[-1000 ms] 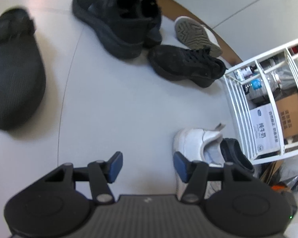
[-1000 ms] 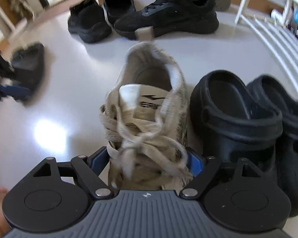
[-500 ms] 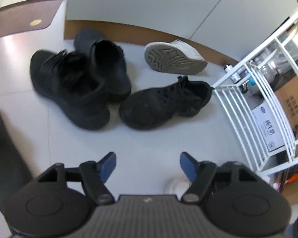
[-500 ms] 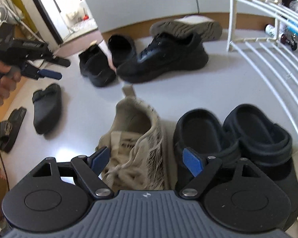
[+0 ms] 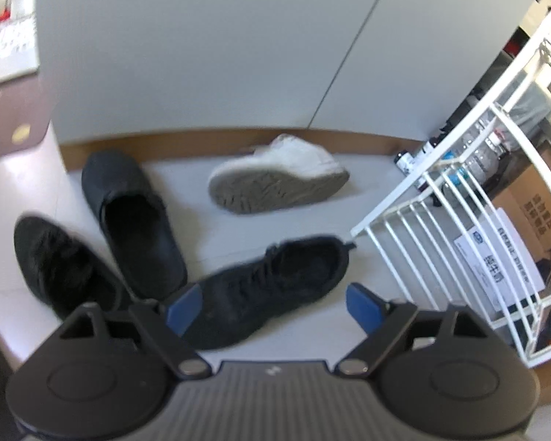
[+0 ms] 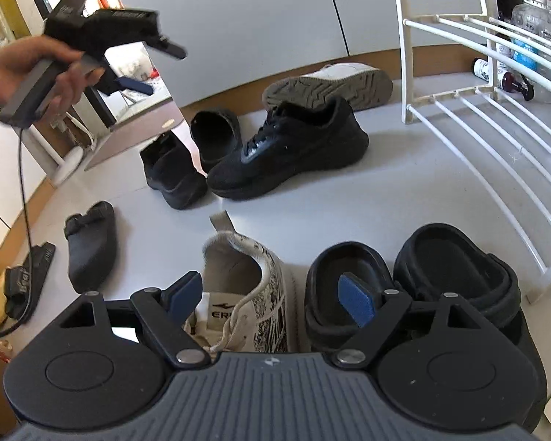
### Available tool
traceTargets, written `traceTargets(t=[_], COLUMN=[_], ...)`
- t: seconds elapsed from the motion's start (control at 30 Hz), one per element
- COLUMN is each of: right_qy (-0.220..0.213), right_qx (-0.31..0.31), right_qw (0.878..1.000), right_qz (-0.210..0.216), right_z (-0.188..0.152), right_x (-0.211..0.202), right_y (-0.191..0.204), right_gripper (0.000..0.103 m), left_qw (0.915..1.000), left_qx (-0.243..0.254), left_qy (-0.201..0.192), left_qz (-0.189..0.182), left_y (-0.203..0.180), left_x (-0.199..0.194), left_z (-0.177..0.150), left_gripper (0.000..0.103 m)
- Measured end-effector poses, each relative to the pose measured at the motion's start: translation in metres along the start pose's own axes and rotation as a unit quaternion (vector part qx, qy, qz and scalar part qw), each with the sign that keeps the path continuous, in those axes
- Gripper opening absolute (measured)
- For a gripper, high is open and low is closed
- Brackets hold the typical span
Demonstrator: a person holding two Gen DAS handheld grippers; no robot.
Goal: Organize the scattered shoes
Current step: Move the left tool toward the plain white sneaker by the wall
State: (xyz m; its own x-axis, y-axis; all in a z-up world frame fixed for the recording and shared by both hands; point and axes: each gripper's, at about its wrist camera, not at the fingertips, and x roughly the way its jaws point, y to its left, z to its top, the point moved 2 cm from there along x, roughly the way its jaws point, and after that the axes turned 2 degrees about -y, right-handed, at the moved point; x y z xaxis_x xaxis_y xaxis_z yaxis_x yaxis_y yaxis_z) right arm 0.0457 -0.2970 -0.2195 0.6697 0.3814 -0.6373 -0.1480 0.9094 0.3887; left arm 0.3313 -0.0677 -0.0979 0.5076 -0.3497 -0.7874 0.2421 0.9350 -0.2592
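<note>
The right tongs (image 6: 272,301) have let go of the beige sneaker (image 6: 246,294); the left tongs (image 5: 272,307), empty, are opening.

The left gripper (image 6: 148,68) is raised in the air, gripped around its handle by the person's bare left hand (image 6: 29,70), a cable hanging from it; its jaws are opening, nothing between them, the blue pads (image 5: 184,308) wide apart. The right gripper (image 6: 272,299) tilts downward, jaws spread wide, blue pads (image 6: 356,299) touching nothing.
</note>
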Motion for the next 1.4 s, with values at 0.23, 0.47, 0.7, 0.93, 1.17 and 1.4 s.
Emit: traceTargets(t=[0.23,0.47,0.7,0.93,1.17,1.4], right_qy=[-0.009,0.007,0.017,0.031,0.052,0.053], right_qx=[0.002,0.015,-0.006,0.007,0.017,0.01], right_qw=[1.0,0.999,1.0,0.999,0.998,0.998], right_qz=[-0.005,-0.031,-0.025,-0.016,-0.019,0.013], right_z=[0.002,-0.004,-0.001,0.001,0.001,0.001], right_x=[-0.002,0.001,0.003,0.012,0.026,0.029], right_y=[-0.005,-0.02,-0.028,-0.039,-0.052,-0.053], right_gripper=[0.086,0.086,0.086,0.086,0.086,0.086], left_qw=[0.9963,0.9976,0.9998,0.9957,0.9933,0.9864], left_qx=[-0.084,-0.063,-0.009,0.086,0.094,0.142], left_qy=[-0.008,-0.007,-0.01,0.018,0.058,0.074], left_qz=[-0.014,-0.027,-0.016,-0.03,-0.034,-0.038], left_y=[0.003,0.0,-0.01,-0.016,-0.003,-0.001], left_x=[0.029,0.074,0.129,0.191,0.243,0.272], left_z=[0.051,0.082,0.098,0.108,0.108,0.112], left_gripper=[0.078,0.078,0.085,0.092,0.093,0.095])
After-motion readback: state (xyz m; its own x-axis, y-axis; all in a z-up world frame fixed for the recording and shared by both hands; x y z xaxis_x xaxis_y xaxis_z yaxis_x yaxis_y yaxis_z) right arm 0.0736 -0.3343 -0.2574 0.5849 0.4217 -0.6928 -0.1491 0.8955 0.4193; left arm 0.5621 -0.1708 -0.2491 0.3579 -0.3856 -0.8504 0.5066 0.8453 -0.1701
